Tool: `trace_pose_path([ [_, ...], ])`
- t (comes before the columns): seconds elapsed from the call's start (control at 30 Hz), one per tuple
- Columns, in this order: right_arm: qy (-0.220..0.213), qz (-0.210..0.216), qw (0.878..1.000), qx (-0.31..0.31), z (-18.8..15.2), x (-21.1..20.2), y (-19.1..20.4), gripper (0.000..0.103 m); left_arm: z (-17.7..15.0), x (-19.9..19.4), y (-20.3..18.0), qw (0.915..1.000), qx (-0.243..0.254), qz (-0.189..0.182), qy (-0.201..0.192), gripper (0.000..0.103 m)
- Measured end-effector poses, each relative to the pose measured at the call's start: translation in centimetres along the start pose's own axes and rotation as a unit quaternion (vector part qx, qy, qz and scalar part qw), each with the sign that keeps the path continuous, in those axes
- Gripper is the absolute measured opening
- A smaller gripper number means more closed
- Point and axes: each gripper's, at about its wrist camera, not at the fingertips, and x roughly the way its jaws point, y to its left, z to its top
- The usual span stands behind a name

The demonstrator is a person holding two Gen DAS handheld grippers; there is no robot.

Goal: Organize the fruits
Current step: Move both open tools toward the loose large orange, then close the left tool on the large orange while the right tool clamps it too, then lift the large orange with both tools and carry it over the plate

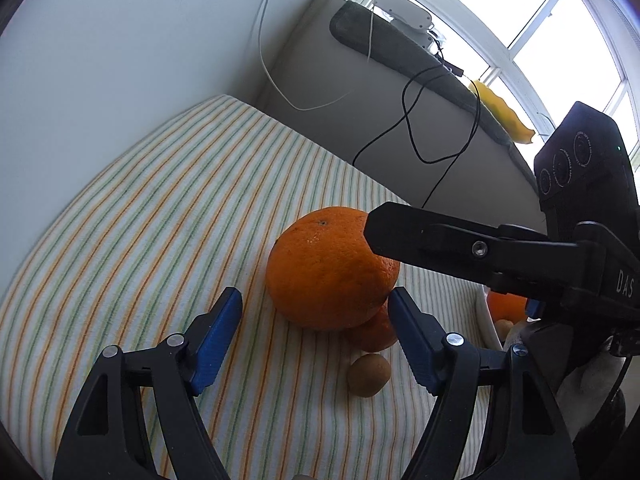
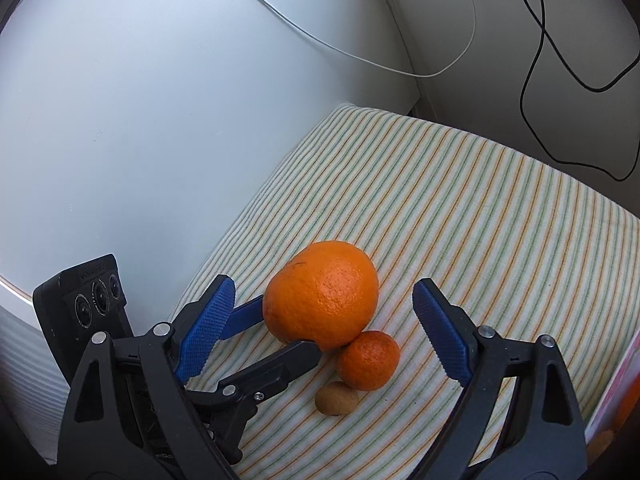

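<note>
A large orange [image 1: 328, 268] [image 2: 322, 294] lies on the striped cloth [image 1: 140, 240] [image 2: 480, 208]. A small mandarin [image 2: 368, 360] [image 1: 376, 332] touches it, and a small brown fruit [image 2: 336, 398] [image 1: 368, 374] lies just in front. My left gripper [image 1: 316, 328] is open and empty, its fingers just short of the orange on either side. My right gripper [image 2: 324, 328] is open and empty above the fruits; in the left wrist view one black finger of it [image 1: 440, 240] reaches over the orange from the right.
A white wall stands left of the cloth. White and black cables [image 2: 540, 40] hang behind it. A grey ledge with a mat [image 1: 400, 48], a white device and a yellow object [image 1: 504, 112] runs under the window. A container [image 2: 616, 392] with more fruit sits at the right edge.
</note>
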Motion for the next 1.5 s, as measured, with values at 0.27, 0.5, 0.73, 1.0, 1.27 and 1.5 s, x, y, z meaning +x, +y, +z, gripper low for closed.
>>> trace_pose_path([
  [0.27,0.016,0.01,1.0,0.011,0.4,1.2,-0.6,0.093,0.4,0.4,0.4,0.9998,-0.009,-0.016,0.006,0.076],
  [0.5,0.025,0.014,0.999,0.017,0.7,2.3,-1.1,0.086,0.7,0.6,0.7,0.9996,-0.013,-0.025,0.011,0.076],
  [0.73,0.03,0.019,0.999,0.023,0.7,2.6,-1.5,0.072,0.8,0.5,0.8,0.9994,-0.013,-0.032,0.007,0.075],
  [1.0,0.025,0.016,0.999,0.014,0.2,2.2,-1.1,0.07,0.8,0.0,0.6,0.9994,-0.001,-0.033,-0.008,0.069],
  [1.27,0.016,0.021,1.0,0.015,-0.1,0.9,-0.8,0.069,1.0,-0.7,0.0,0.9994,0.01,-0.026,-0.02,0.069],
  [1.5,0.002,0.024,1.0,0.012,-0.3,-0.8,-0.5,0.069,1.3,-1.6,-0.9,0.9989,0.023,-0.026,-0.031,0.069],
])
